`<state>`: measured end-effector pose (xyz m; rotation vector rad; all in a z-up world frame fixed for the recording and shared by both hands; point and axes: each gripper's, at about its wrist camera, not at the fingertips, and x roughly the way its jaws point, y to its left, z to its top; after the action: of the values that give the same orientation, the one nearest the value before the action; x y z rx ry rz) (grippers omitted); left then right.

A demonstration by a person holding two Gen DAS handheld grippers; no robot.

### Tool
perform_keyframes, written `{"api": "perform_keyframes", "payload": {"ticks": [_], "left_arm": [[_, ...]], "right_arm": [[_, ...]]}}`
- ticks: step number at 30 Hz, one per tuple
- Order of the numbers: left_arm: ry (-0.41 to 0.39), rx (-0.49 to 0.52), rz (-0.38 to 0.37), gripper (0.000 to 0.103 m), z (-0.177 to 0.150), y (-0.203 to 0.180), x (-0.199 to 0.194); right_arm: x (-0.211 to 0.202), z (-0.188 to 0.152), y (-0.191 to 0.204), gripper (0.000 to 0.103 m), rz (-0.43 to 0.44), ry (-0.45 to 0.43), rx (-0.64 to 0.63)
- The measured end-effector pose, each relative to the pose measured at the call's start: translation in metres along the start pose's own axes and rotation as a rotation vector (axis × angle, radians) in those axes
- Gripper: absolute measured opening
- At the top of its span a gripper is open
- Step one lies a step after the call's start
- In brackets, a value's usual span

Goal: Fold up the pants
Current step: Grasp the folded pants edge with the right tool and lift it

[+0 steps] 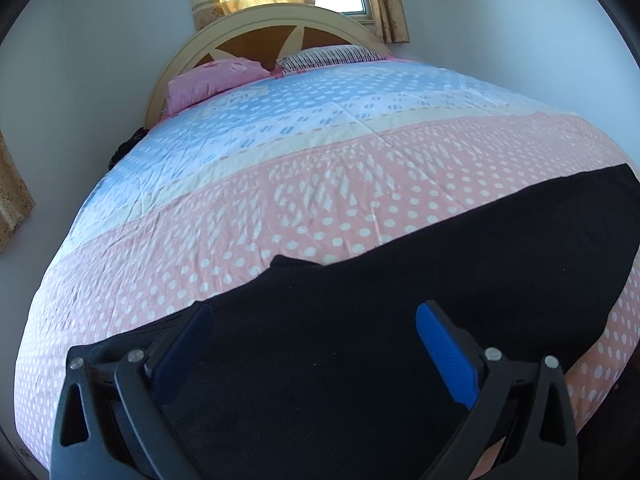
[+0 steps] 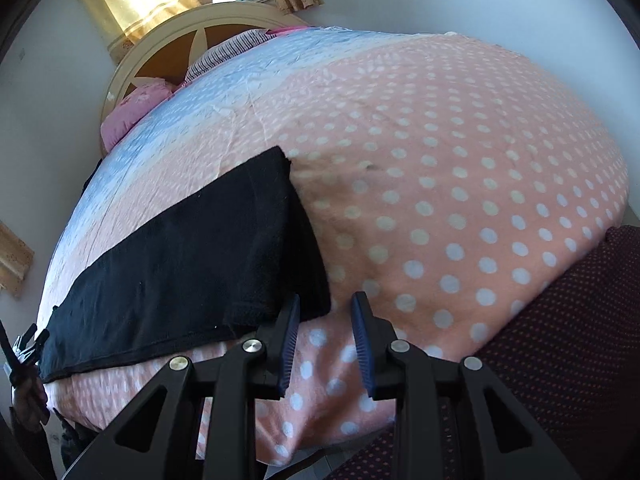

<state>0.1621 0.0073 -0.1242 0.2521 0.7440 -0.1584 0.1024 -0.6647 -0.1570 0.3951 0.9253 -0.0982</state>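
The black pants (image 2: 192, 256) lie flat on the dotted bed cover (image 2: 460, 200), in one long strip running from your right gripper (image 2: 325, 340) off to its left, toward your left gripper (image 1: 316, 356). Your right gripper sits just past the near corner of the pants; its jaws are narrow with nothing between them, only bed cover below. Your left gripper is right over the pants, jaws wide, holding nothing. So your left hand is nearer the cloth. I think your right hand needs to slide a bit left to catch that corner.
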Motion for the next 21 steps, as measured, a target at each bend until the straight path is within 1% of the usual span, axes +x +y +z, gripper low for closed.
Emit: {"api": "perform_keyframes", "payload": {"ticks": [2,3,4,8,10,12,14,15,16,18,20,21], "left_arm": [[0.014,-0.013,0.000,0.103,-0.003,0.002,0.003],[0.021,-0.024,-0.001,0.103,-0.005,0.004,0.005],[0.027,-0.034,-0.001,0.103,-0.006,0.006,0.006],[0.039,-0.062,0.003,0.103,-0.010,0.013,0.009],[0.036,-0.064,0.001,0.103,-0.011,0.013,0.009],[0.042,-0.055,0.001,0.103,-0.011,0.012,0.009],[0.037,-0.044,-0.003,0.103,-0.011,0.009,0.007],[0.032,-0.035,-0.006,0.103,-0.011,0.007,0.005],[0.025,-0.025,-0.006,0.103,-0.010,0.005,0.003],[0.007,-0.002,0.006,0.103,-0.009,0.001,-0.002],[0.000,0.013,0.016,0.103,-0.008,-0.001,-0.004],[-0.001,0.016,0.018,0.103,-0.008,-0.002,-0.003]], "right_arm": [[0.003,0.000,0.006,0.028,0.002,-0.006,-0.018],[0.003,0.000,0.007,0.020,0.006,-0.012,-0.019],[0.003,0.000,0.008,0.006,0.008,-0.011,-0.018],[-0.005,0.008,0.001,0.004,-0.003,-0.048,0.023],[-0.002,0.009,-0.005,0.004,0.029,-0.038,0.041],[0.006,0.007,0.001,0.005,0.045,0.003,-0.001],[0.007,0.007,0.003,0.007,0.044,0.012,-0.003],[0.006,0.009,-0.001,0.015,0.052,0.017,0.022],[0.003,0.011,-0.008,0.036,0.055,0.012,0.058],[-0.011,0.013,-0.025,0.057,0.061,-0.053,0.147],[-0.021,0.017,-0.035,0.057,0.108,-0.102,0.215],[-0.024,0.019,-0.035,0.057,0.138,-0.114,0.222]]}}
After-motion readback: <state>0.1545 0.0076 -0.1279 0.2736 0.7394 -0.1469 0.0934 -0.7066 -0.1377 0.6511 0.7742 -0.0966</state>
